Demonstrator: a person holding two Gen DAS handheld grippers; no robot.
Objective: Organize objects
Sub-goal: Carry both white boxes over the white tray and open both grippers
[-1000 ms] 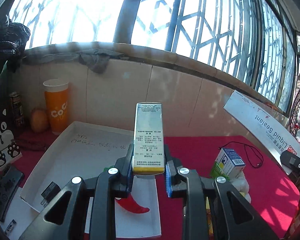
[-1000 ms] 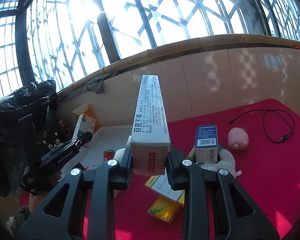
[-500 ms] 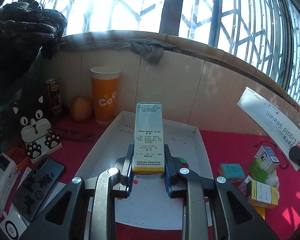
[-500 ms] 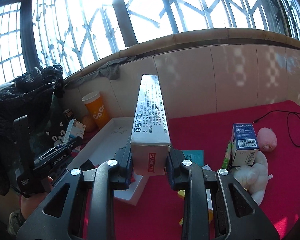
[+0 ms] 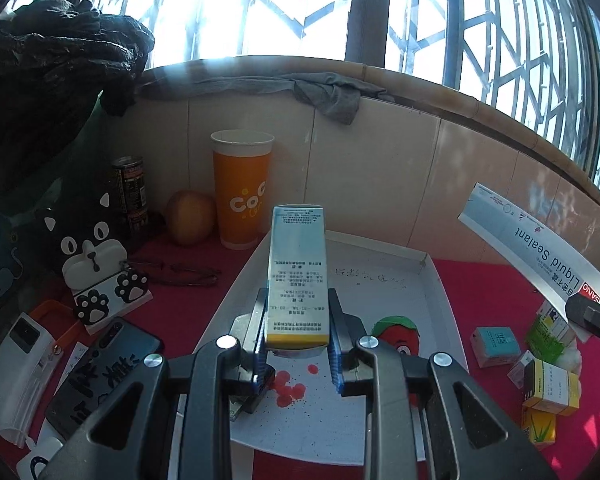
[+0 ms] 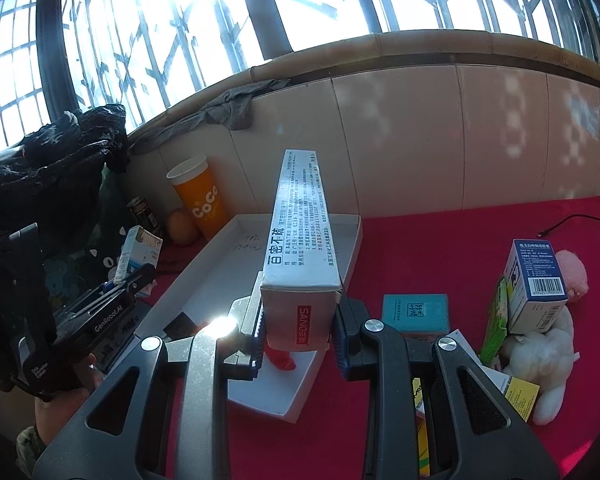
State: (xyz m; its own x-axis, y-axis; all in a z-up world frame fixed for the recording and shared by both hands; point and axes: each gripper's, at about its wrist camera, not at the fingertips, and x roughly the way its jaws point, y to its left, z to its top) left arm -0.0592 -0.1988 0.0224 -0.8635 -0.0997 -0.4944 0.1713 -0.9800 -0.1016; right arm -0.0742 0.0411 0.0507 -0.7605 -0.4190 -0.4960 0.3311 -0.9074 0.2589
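Over tray (image 5: 436, 280) now, both boxes

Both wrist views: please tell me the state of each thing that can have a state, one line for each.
Left claw: shut on the small box.
Small box: held above the white tray, closed.
Right claw: shut on the long box.
Long box: held in the air, closed.
White tray: open, lying flat.
Orange cup: upright, no lid.
Can: upright.
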